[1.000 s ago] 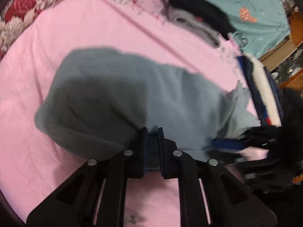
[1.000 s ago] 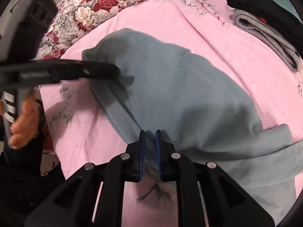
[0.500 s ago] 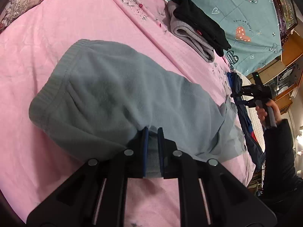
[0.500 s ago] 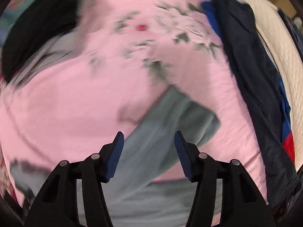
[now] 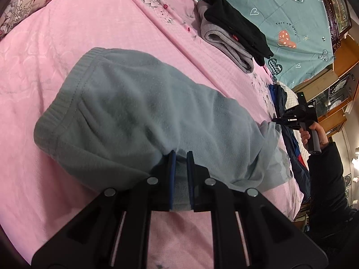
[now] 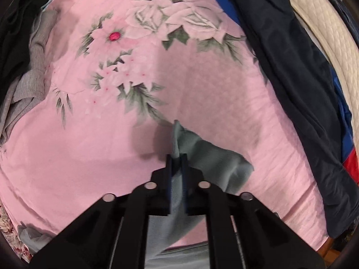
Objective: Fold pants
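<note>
The left gripper [image 5: 179, 157] pinches a fold of grey-blue fleece pants [image 5: 139, 112] between its blue pads, at the edge nearest its camera. From there the pants spread forward across a pink floral bedspread [image 5: 67, 33], ribbed waistband [image 5: 56, 103] ahead and to the left, legs running off to the right.

At the far right end of the garment, the right gripper [image 6: 177, 159] points down at the bed. Its jaws have just been closing and now clamp a raised peak of the pant leg hem [image 6: 213, 157], which stands up between the pads. In the left wrist view, a hand [image 5: 314, 132] in a dark sleeve holds this gripper's handle.

Judged from this, both ends of the pants are gripped and a fold is about to begin. The next move probably calls for lifting the hem and carrying it over toward the waistband, keeping both grips firm so the soft fleece does not slip or bunch.

Beyond the pants lies a stack of folded grey and black clothes [image 5: 231, 33]. Past the right gripper's tips, a navy jacket [image 6: 291, 67] and a cream quilted blanket [image 6: 325, 33] lie along the bed's edge. Farther off are a teal quilt with hearts [image 5: 280, 11] and wooden cabinets [image 5: 336, 76].
</note>
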Tool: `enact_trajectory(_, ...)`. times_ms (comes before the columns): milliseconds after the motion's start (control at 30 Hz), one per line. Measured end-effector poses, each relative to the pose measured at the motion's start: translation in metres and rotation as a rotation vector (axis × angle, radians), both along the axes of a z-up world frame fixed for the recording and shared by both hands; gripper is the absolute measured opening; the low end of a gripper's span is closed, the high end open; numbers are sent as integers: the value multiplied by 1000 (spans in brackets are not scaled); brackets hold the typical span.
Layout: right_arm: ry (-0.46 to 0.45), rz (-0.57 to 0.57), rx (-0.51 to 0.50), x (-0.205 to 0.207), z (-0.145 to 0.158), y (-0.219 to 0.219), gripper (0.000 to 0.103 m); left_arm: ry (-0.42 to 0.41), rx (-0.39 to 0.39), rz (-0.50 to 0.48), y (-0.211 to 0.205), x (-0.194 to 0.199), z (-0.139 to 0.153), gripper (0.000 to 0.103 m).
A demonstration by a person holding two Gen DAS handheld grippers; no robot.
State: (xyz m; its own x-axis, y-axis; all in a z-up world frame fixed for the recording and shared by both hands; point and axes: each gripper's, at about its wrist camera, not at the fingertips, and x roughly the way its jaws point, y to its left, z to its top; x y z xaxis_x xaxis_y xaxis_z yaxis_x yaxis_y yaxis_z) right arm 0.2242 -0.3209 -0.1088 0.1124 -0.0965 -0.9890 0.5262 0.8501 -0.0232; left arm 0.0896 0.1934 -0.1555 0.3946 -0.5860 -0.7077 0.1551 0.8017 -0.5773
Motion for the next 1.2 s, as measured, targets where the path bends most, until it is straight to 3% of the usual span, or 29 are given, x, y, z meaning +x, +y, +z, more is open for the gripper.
enact_trajectory(100,-60,-10,24,-27,11,-21,6,-4,9,-1,0,0,0,11)
enact_trajectory(333,-319,9,58,-133,98,-19,6,-10,21,-4,-2,0,0,11)
enact_trajectory(433,-337,-36,79,-186,85,-27,6,-26,56,-12,-7,-1,3,11)
enact_trajectory(633,-300,-167,220,-256,7,-51,6,-21,111,-56,-12,2,8,11)
enact_trajectory(767,-361,-158,290,-273,1,-60,7,-1,159,-70,-12,0,15,11)
enact_trajectory(833,-352,-128,285,-276,4,-61,15,-5,199,-60,-14,-6,19,11)
enact_trajectory(900,-332,-133,224,-280,12,-64,26,-24,231,-47,-15,-14,27,20)
enact_trajectory(967,-307,-137,72,-283,24,-62,31,-55,229,-42,-18,-22,38,41)
enact_trajectory(1033,-340,-76,30,-285,37,-51,31,-85,212,-64,-29,-26,49,42)
enact_trajectory(1100,-391,40,106,-280,45,-26,31,-97,173,-108,-46,-24,57,42)
enact_trajectory(1200,-397,239,196,-257,44,30,31,-94,151,-181,-80,-17,58,44)
